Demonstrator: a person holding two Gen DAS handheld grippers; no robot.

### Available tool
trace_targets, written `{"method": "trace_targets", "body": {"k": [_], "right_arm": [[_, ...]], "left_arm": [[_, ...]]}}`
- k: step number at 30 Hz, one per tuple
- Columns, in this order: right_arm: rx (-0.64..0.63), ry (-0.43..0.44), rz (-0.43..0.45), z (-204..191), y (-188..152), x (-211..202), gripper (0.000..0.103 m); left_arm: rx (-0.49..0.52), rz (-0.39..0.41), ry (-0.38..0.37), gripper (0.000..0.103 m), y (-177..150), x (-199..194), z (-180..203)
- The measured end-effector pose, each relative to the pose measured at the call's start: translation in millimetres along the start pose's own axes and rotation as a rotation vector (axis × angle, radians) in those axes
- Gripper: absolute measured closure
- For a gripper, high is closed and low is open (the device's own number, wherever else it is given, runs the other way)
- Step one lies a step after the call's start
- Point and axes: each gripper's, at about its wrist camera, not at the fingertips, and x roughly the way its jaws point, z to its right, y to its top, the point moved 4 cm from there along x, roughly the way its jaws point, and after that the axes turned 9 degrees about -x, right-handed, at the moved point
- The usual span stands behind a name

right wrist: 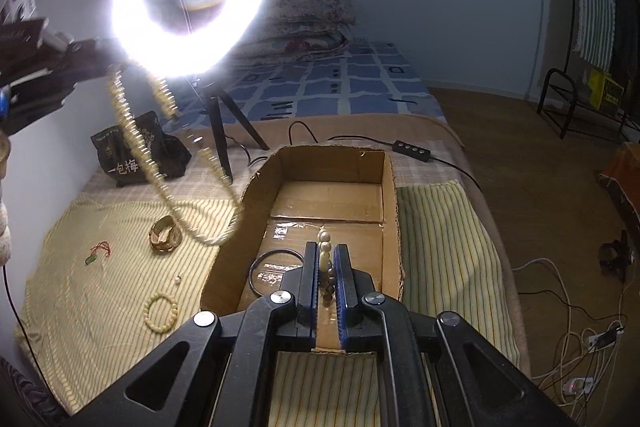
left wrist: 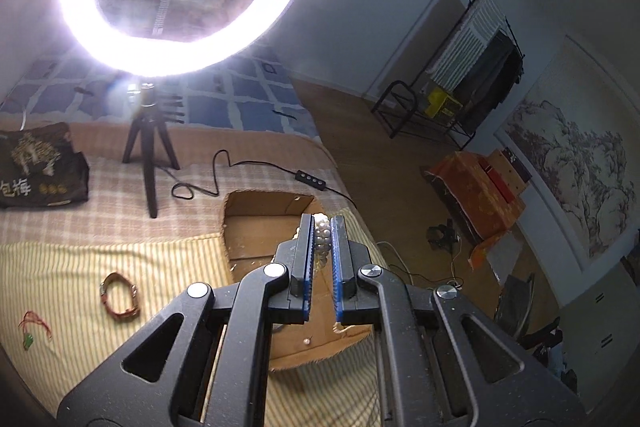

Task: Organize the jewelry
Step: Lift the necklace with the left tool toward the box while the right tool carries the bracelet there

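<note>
My left gripper [left wrist: 323, 223] is shut on a long pearl necklace [left wrist: 322, 235], held high above the cardboard box [left wrist: 260, 231]. In the right wrist view the necklace [right wrist: 160, 163] hangs in a long loop from the left gripper [right wrist: 116, 67] down to the box's left wall. My right gripper [right wrist: 329, 251] is shut on a bead bracelet [right wrist: 326, 259] over the open cardboard box [right wrist: 392, 195]. A black bangle [right wrist: 276, 267] lies in the box. On the striped cloth lie a cream bead bracelet [right wrist: 160, 311], a brown watch [right wrist: 165, 233], a red-cord pendant [right wrist: 98, 253] and a small pearl earring [right wrist: 177, 279].
A lit ring light [right wrist: 188, 7] on a black tripod [right wrist: 222, 131] stands behind the box, with its cable and inline switch [right wrist: 414, 148]. A black bag [right wrist: 140, 151] sits at the back left. The bed's right edge drops to a wooden floor [right wrist: 540, 167] with cables.
</note>
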Motion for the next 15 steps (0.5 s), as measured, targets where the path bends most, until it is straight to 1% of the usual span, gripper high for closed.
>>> {"method": "trace_targets", "body": {"k": [4, 10, 15], "right_arm": [[-0.003, 0.001, -0.009, 2.9, -4.0, 5.1, 0.098], [-0.003, 0.011, -0.028, 9.0, -12.7, 15.2, 0.098], [-0.008, 0.021, -0.055, 11.3, -23.1, 29.8, 0.098]], "left_arm": [[-0.019, -0.026, -0.005, 0.098, 1.7, 24.7, 3.0], [-0.010, -0.041, 0.033, 0.098, 1.8, 62.2, 6.3], [-0.018, -0.063, 0.063, 0.098, -3.0, 92.8, 1.4]]}}
